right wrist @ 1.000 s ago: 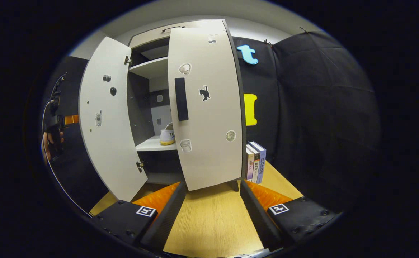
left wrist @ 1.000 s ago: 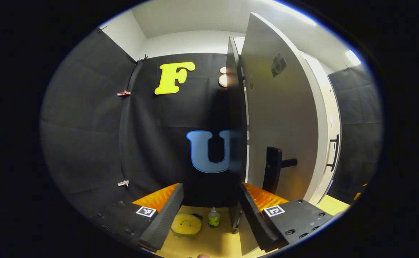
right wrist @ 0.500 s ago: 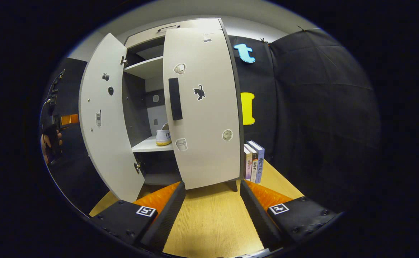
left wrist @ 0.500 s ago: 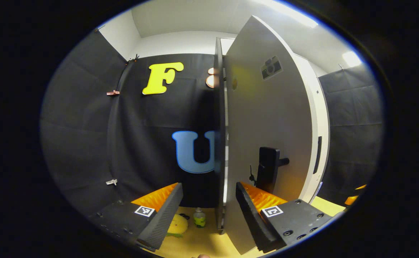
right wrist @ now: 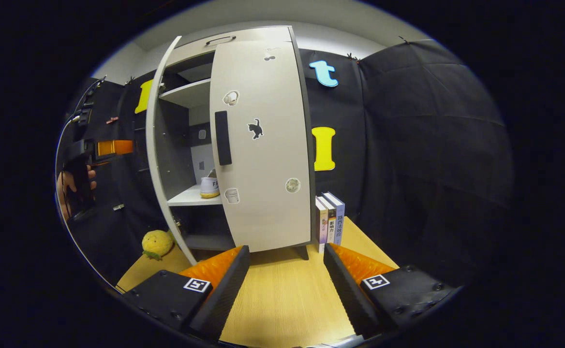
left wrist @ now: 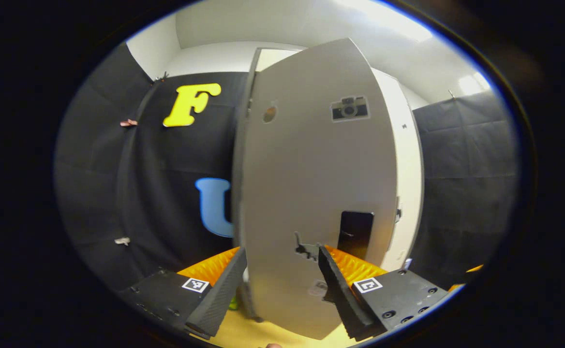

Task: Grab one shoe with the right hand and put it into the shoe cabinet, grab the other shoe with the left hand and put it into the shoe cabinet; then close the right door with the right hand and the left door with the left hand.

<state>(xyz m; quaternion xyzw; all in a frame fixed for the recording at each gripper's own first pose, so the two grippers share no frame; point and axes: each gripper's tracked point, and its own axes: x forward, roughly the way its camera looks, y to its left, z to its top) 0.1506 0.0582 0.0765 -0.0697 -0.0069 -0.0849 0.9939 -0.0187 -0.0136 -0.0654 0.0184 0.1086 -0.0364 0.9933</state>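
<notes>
The white shoe cabinet (right wrist: 244, 36) stands on the wooden floor. Its right door (right wrist: 268, 193) is almost flush with the cabinet front, with a black handle (right wrist: 223, 137). The left door (right wrist: 159, 145) stands partly open, edge-on in the right gripper view. A white shoe (right wrist: 210, 186) shows on the middle shelf in the gap. In the left gripper view the left door (left wrist: 311, 169) faces me close up, with its black handle (left wrist: 355, 234) just above my right finger. My left gripper (left wrist: 280, 290) is open in front of the door's lower part. My right gripper (right wrist: 285, 290) is open over bare floor.
Three books (right wrist: 330, 222) stand upright against the cabinet's right side. A yellow plush toy (right wrist: 156, 243) lies on the floor left of the cabinet. A hand holds the left gripper (right wrist: 84, 159) out beyond the left door. Black cloth walls surround the booth.
The left door has swung toward the cabinet: it turned from edge-on to face-on in the left gripper view. The right gripper has shifted only slightly and both grippers stay open.
</notes>
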